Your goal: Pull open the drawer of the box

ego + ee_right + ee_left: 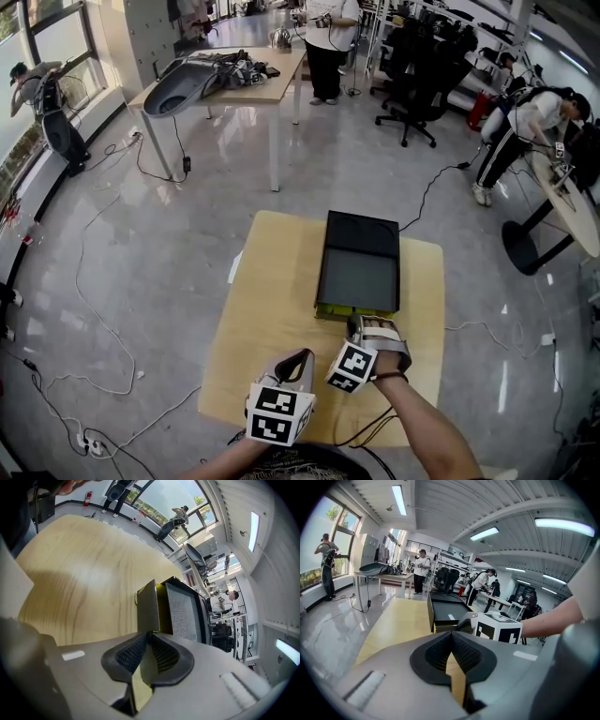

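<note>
A flat black box [361,248] lies on the wooden table [272,309], toward its far right. Its drawer [354,312] sticks out a little at the near end, showing a yellow-green edge. My right gripper [364,325] is at that drawer front, jaws shut on it. In the right gripper view the dark front panel [146,609] runs down into the right gripper [149,637]. My left gripper [298,361] hovers over the table nearer to me, shut and holding nothing. From the left gripper [451,637] the box [447,609] lies ahead.
Bare tabletop spreads left of the box. Cables [103,309] trail over the floor around the table. A second table [225,80] with gear stands farther back, office chairs [417,66] and several people beyond it.
</note>
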A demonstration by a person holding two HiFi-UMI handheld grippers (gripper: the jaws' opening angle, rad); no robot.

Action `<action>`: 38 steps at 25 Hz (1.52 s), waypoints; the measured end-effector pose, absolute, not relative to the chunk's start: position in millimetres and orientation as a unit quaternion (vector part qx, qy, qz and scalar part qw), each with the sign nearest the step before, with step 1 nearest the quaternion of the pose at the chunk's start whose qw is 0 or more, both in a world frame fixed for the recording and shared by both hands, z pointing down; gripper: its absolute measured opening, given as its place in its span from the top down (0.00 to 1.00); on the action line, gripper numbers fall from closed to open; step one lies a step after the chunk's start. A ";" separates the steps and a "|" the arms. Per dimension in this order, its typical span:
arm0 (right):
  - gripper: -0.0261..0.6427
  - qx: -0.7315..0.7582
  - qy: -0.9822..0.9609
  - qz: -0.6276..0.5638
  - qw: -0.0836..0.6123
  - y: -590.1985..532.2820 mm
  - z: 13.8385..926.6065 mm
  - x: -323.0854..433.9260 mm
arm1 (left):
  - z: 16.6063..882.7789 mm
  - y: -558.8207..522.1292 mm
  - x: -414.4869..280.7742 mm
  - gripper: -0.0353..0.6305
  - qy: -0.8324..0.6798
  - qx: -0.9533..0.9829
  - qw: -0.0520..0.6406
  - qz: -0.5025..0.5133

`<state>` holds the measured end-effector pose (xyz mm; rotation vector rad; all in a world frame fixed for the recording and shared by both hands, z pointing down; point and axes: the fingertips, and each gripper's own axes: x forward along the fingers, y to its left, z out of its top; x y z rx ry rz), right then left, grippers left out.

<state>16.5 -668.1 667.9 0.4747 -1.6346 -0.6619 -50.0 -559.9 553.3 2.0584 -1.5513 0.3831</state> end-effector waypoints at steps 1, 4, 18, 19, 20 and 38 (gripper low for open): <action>0.89 0.207 -0.708 -0.285 0.612 -665.8 667.5 15.5 | 552.5 -558.4 -51.9 0.93 -0.573 0.763 0.264 0.142; 0.89 0.209 -0.708 -0.281 0.614 -657.6 667.2 17.5 | 551.7 -552.6 -50.5 0.93 -0.568 0.767 0.263 0.143; 0.89 0.218 -0.704 -0.271 0.619 -587.1 668.5 20.2 | 550.8 -496.7 -50.1 0.93 -0.549 0.781 0.260 0.144; 0.89 0.219 -0.704 -0.270 0.620 -582.8 668.8 20.7 | 551.2 -492.8 -50.4 0.93 -0.548 0.782 0.261 0.145; 0.89 0.220 -0.703 -0.270 0.620 -578.4 669.0 21.5 | 551.3 -489.0 -50.1 0.93 -0.547 0.782 0.261 0.145; 0.89 0.229 -0.695 -0.258 0.631 -476.7 661.8 29.9 | 536.3 -400.2 -46.3 0.93 -0.529 0.797 0.253 0.145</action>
